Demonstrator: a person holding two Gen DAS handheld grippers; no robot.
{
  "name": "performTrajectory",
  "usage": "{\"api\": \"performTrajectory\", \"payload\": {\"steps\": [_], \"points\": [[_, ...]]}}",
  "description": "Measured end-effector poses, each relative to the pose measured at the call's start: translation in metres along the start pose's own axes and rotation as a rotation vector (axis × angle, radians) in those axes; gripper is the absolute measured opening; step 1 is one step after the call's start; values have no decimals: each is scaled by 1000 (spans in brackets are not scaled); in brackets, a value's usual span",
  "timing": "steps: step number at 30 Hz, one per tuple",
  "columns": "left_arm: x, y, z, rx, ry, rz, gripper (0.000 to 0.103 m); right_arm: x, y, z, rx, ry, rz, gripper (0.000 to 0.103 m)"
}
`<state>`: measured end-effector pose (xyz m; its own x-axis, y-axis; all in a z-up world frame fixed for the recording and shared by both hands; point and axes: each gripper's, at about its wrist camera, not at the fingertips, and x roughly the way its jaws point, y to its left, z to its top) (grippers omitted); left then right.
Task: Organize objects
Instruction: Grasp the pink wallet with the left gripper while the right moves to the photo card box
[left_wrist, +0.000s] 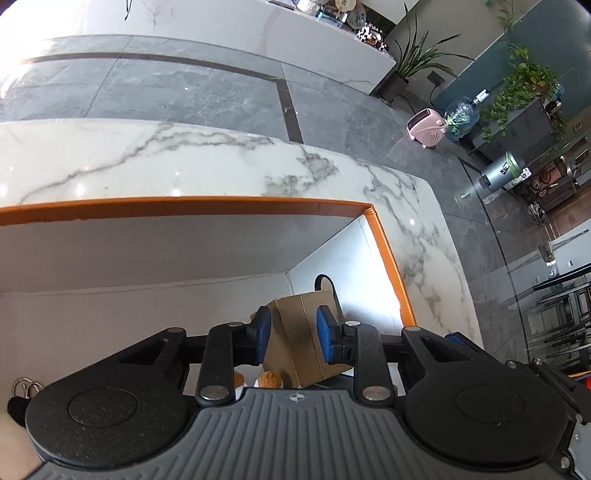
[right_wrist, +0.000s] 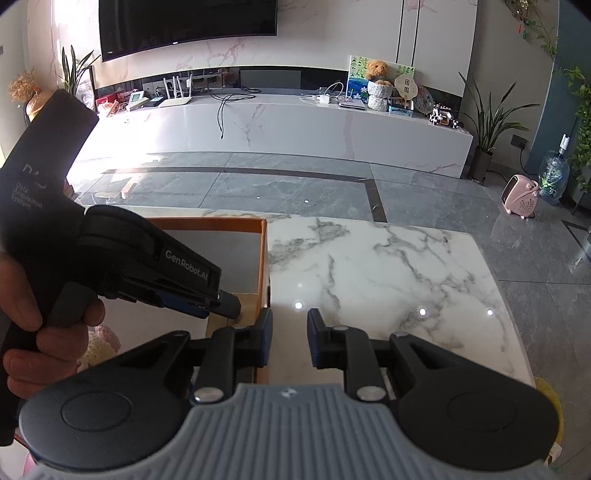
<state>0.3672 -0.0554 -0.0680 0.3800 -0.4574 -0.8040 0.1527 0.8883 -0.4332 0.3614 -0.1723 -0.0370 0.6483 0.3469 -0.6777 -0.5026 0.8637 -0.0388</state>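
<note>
Seemingly, left tongs pinch cardboard box.

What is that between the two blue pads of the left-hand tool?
A small brown cardboard box sits between the left gripper's pads, inside the orange-rimmed box. The left wrist view shows it.

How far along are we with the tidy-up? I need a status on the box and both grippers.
Done: the orange-rimmed box already holds a fuzzy toy and a key ring. In hand: the left gripper is inside the box with its pads against a small cardboard carton. The right gripper hangs empty over the marble table. Left: nothing loose shows on the visible tabletop, so possibly only this carton.
</note>
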Motion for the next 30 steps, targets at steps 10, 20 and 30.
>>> {"api": "performTrajectory", "payload": {"steps": [10, 20, 30], "points": [[-97, -26, -38, 136, -129, -3, 31, -54, 12, 1, -9, -59, 22, 22], [-188, -41, -120, 301, -265, -3, 31, -133, 41, -37, 25, -135, 158, 26], [-194, -21, -203, 420, -190, 145, 38, -151, 65, -121, 81, -24, 225, 33]]}}
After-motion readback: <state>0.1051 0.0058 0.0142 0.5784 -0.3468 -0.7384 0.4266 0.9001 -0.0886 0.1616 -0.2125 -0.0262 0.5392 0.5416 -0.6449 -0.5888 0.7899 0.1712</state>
